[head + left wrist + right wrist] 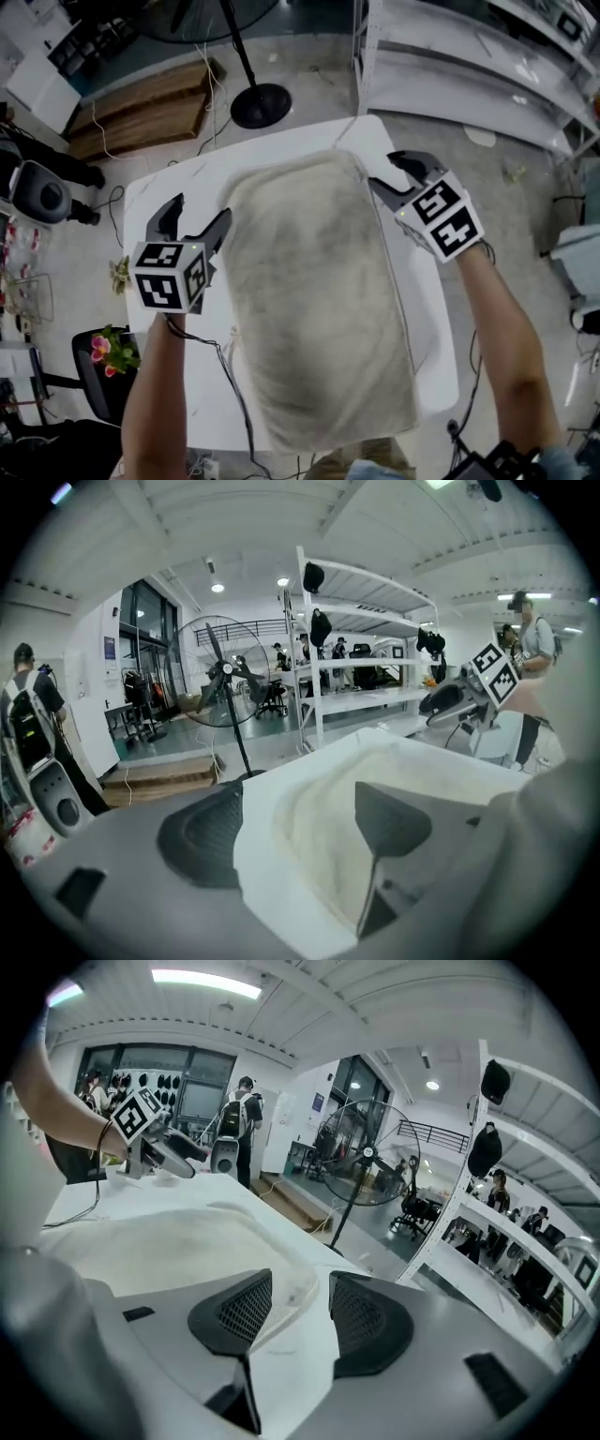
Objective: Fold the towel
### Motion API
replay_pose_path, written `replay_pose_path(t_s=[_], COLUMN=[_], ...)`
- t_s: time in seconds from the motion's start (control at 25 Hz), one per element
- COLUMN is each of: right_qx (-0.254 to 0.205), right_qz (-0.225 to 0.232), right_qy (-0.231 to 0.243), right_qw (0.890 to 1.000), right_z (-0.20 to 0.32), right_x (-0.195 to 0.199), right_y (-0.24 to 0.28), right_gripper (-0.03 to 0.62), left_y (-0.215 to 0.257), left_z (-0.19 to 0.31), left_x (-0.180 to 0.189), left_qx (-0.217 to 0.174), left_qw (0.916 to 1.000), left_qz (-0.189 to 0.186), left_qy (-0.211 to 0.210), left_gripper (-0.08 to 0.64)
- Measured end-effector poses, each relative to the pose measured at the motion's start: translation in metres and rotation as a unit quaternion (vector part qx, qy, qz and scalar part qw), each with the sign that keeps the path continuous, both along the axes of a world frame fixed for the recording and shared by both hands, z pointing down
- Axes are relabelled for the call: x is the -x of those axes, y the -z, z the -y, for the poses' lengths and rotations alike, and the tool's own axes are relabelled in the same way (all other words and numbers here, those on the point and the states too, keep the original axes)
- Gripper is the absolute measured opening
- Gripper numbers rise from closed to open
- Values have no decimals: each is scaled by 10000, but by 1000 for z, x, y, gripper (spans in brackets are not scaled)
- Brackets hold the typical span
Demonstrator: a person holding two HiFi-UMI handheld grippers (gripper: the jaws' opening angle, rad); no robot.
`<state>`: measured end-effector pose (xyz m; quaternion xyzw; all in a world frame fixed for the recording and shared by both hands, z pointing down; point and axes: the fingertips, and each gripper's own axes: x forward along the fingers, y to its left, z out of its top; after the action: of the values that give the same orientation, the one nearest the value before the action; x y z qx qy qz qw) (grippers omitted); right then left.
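A cream towel (314,291) lies folded in a long rectangle on the white table (164,192). My left gripper (199,214) hovers open beside the towel's far left corner, with nothing between its fingers. My right gripper (394,176) stands open off the far right corner, also empty. In the left gripper view the open jaws (300,827) frame the towel (328,799) lying below, and the right gripper (455,697) shows across it. In the right gripper view the jaws (302,1316) are apart above the towel's corner (187,1241), with the left gripper (155,1143) beyond.
A fan on a black round base (260,103) stands past the table's far edge. White shelving (450,66) runs at the far right, wooden boards (141,112) lie at the far left. A black cable (225,375) crosses the table's near left. People stand in the background.
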<state>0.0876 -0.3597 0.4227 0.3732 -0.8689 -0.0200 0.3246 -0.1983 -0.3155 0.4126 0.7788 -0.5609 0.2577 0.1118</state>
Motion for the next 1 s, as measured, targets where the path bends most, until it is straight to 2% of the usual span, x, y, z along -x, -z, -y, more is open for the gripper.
replay_pose_path(t_s=[0.32, 0.48, 0.68, 0.88, 1.0], right_qx=[-34, -44, 38, 532, 546], right_qz=[131, 163, 71, 98, -18], right_qy=[1, 29, 95, -24, 237], right_qw=[9999, 9999, 9999, 9985, 9982], right_z=[-148, -231, -325, -406, -447], right_x=[-6, -8, -19, -46, -57], right_y=[33, 36, 28, -18, -42], right_gripper=[202, 201, 202, 202, 201], left_y=[67, 76, 50, -2, -27], left_z=[-150, -234, -328, -402, -434], left_x=[-21, -25, -34, -49, -59], left_qx=[-516, -692, -669, -363, -316], left_qw=[9984, 9972, 9967, 9968, 9970], left_qz=[-196, -281, -466, -709, -702], left_qy=[-125, -69, -4, 14, -4], left_gripper=[374, 374, 373, 374, 374])
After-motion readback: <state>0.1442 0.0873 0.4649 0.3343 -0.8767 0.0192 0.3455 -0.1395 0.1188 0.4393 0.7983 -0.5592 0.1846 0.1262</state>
